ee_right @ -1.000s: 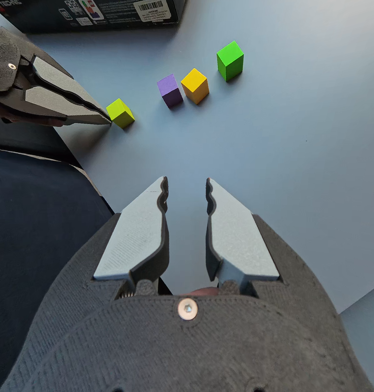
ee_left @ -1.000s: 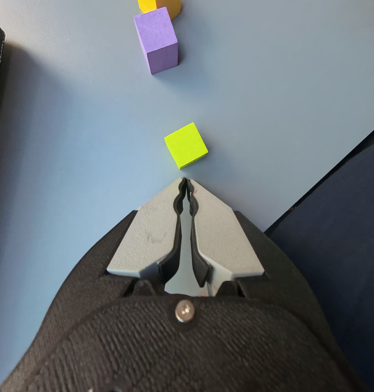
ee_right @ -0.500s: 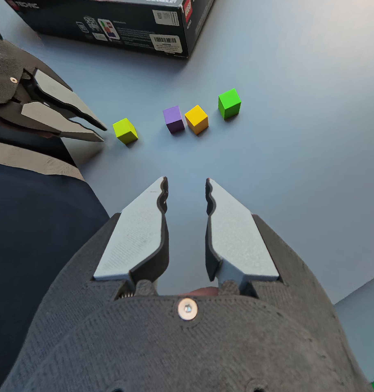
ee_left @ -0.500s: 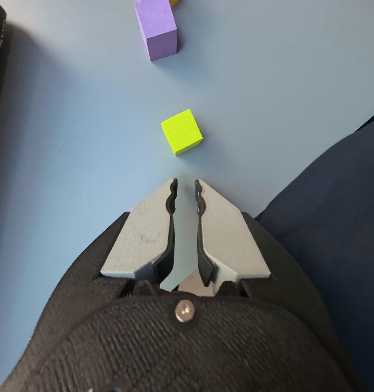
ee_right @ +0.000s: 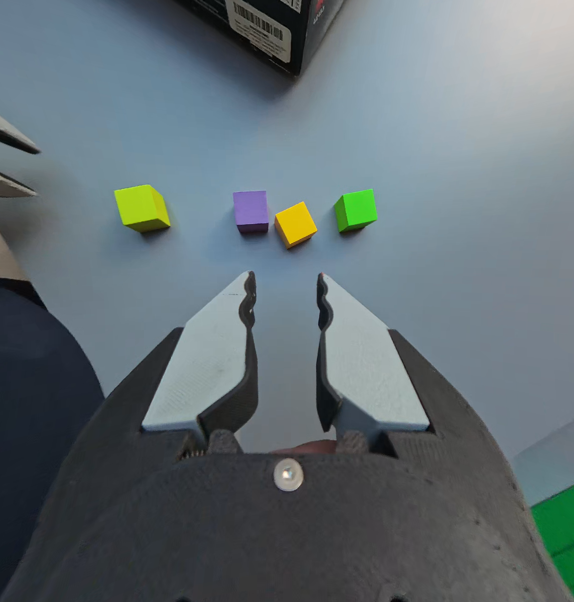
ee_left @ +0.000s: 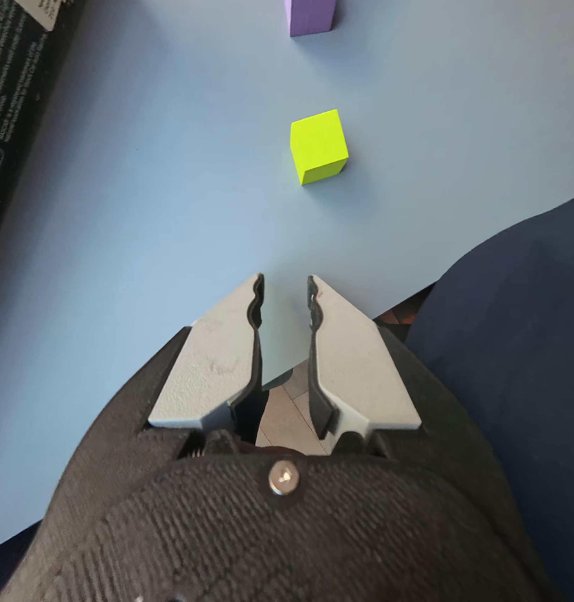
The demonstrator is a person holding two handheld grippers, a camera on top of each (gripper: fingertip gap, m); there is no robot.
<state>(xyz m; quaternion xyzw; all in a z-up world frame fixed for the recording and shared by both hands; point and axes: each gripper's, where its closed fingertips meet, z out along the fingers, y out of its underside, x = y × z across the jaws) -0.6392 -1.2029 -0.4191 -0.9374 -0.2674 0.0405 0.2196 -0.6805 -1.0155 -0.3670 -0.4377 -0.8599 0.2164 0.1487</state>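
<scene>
My left gripper [ee_left: 285,280] is open and empty above the blue table [ee_left: 148,228]. A lime cube [ee_left: 318,146] lies a little ahead of its tips, and a purple cube [ee_left: 311,16] stands farther off at the top edge. My right gripper [ee_right: 286,277] is open and empty, its tips just short of a row of cubes: lime [ee_right: 140,207], purple [ee_right: 250,210], yellow [ee_right: 295,224] and green [ee_right: 355,209]. The left gripper's fingertips [ee_right: 12,143] show at the left edge of the right wrist view, apart from the lime cube.
A black printed box [ee_right: 266,29] lies at the back of the table and also shows in the left wrist view [ee_left: 15,81]. Dark blue clothing [ee_left: 507,358] [ee_right: 28,391] covers the near table edge. A green thing [ee_right: 562,537] sits at the lower right. Between my left fingertips and the lime cube [ee_left: 318,146] there is roughly 7 cm. Seen from the right wrist view [ee_right: 130,201] as well.
My left gripper opened from shut and drew back from the lime cube. My right gripper came closer to the row of cubes, staying open.
</scene>
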